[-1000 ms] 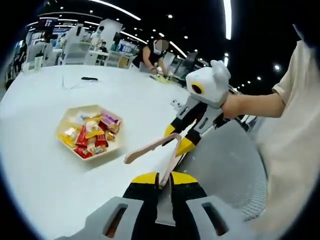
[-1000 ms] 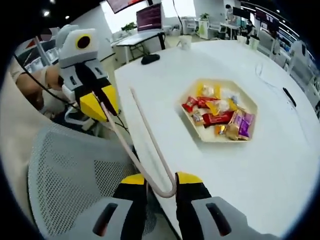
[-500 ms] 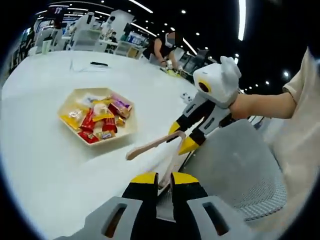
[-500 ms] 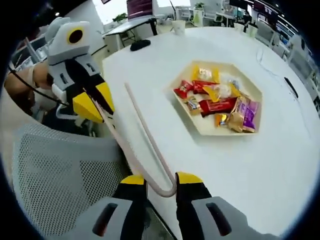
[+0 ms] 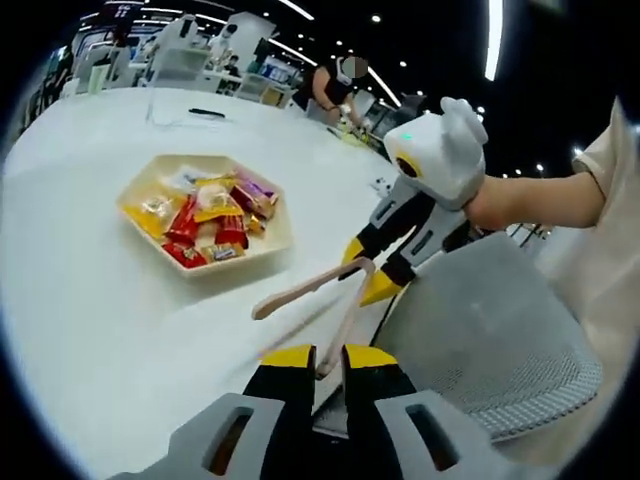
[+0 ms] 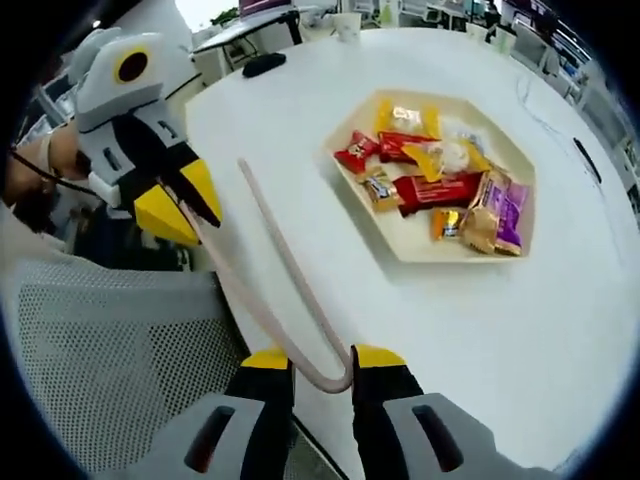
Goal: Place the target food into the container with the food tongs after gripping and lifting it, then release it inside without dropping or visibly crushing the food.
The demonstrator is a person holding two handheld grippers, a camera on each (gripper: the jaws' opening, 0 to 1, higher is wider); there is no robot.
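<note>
Pink food tongs hang over the white table's edge, held between both grippers. My left gripper is shut on the tip of one tong arm, while the other arm's tip points freely toward the tray. My right gripper comes in from the right with yellow jaws. In the right gripper view, my right gripper is shut on the U-bend of the tongs, and the left gripper pinches one arm at upper left. A cream hexagonal tray holds several wrapped candies.
The white table spreads around the tray. A grey mesh chair stands close at the table's edge under the grippers. A black mouse and a pen lie far off. A person bends over a distant table.
Both grippers keep their hold on the tongs. Both views have shifted so the tray sits somewhat nearer and more central; the tongs now reach further over the table.
</note>
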